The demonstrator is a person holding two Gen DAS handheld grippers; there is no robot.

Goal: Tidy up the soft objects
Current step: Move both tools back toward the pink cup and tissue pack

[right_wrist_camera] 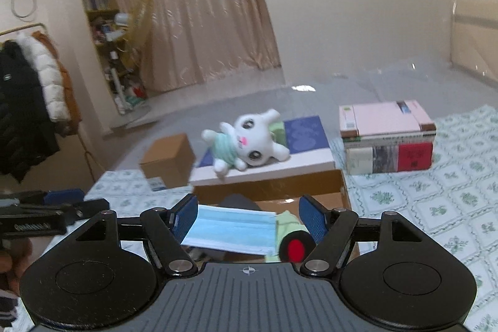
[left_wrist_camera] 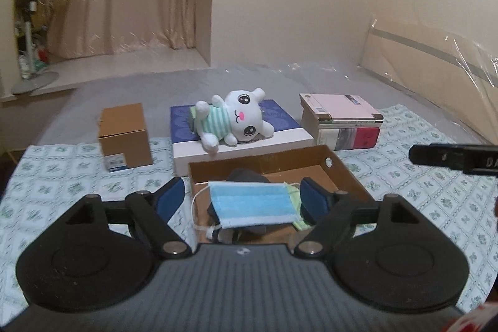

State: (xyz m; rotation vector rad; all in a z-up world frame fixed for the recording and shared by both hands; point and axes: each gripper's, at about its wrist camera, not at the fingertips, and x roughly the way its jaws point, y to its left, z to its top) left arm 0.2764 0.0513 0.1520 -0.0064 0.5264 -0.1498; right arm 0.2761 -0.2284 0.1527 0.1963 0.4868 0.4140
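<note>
Blue face mask [left_wrist_camera: 253, 203] already lies in the cardboard box [left_wrist_camera: 348, 173] with other soft things, both grippers [left_wrist_camera: 241, 198] [right_wrist_camera: 248, 220] spread empty above, while the plush bunny [left_wrist_camera: 233, 119] waits at twelve o'clock.

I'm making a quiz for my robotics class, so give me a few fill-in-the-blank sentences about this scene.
1. The blue face mask lies in the open cardboard ____.
2. The white plush toy wears a green-and-white ____ shirt.
3. The plush toy lies on a flat box whose top is ____.
4. The left gripper and the right gripper both have their jaws ____, holding nothing.

Missing words: box; striped; blue; open
</note>
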